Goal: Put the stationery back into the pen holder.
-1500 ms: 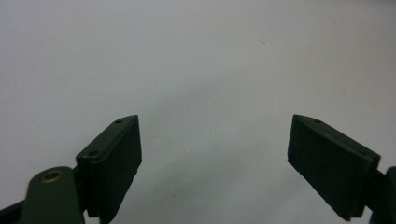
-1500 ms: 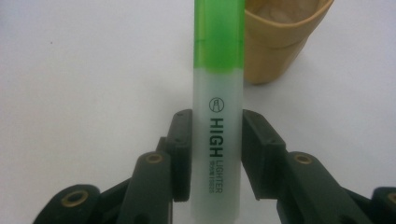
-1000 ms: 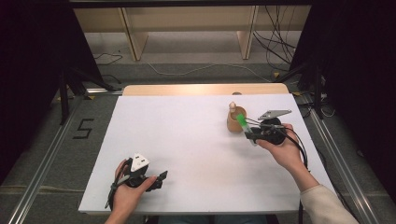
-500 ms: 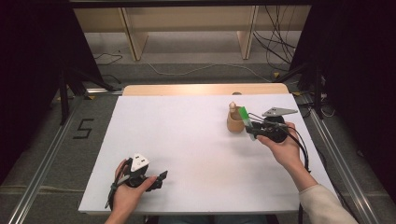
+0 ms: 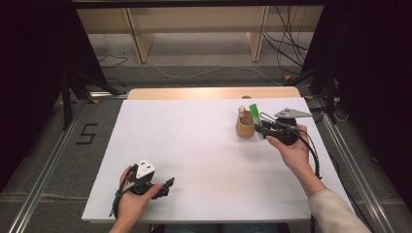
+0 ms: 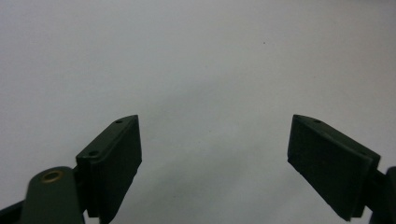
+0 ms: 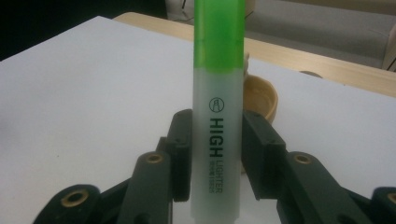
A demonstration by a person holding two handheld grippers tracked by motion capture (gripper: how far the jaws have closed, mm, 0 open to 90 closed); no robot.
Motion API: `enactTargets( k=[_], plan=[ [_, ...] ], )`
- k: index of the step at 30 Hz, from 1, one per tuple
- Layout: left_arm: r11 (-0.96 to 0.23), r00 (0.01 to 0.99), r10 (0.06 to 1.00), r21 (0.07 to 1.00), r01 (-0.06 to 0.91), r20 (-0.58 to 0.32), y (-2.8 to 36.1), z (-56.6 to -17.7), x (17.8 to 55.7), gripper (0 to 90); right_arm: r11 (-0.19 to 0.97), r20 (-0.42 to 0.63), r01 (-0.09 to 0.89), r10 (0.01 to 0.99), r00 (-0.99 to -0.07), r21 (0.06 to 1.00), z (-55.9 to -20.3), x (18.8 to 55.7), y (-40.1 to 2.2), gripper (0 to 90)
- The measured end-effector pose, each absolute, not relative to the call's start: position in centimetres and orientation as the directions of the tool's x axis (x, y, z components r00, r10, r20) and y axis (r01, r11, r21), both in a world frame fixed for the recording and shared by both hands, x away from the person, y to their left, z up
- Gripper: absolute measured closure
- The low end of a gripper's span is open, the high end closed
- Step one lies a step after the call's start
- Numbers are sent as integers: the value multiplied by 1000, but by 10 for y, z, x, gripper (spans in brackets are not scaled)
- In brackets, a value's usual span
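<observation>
Currently the right gripper (image 5: 260, 127) has its jaws clamped on a green-capped translucent highlighter pen (image 7: 218, 107), held upright with cap up, just beside the small round wooden cup (image 5: 245, 127) near the far right of the white worktop (image 5: 204, 145); a pale peg-like item already stands in the cup. Likely step: drop the highlighter into the cup. To do it well, keep the barrel vertical, centre its lower end over the rim opening, lower before releasing, and avoid knocking the light cup. Left gripper (image 5: 160, 187) rests near the front edge, jaws wide, holding nothing.
</observation>
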State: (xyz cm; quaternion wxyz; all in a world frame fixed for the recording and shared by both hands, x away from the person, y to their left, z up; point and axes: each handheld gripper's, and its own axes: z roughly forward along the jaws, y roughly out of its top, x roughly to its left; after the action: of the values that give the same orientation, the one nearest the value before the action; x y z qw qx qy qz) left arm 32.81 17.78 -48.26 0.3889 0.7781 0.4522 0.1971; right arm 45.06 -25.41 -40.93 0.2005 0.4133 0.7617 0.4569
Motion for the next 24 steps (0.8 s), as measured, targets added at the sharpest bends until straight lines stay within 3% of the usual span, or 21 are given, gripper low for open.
enactTargets(
  k=[24],
  plan=[
    [-287,509,860,783,552,-44,179,-482,326,176,187,80,407,828,-554,894,-407,465,-244,663]
  ],
)
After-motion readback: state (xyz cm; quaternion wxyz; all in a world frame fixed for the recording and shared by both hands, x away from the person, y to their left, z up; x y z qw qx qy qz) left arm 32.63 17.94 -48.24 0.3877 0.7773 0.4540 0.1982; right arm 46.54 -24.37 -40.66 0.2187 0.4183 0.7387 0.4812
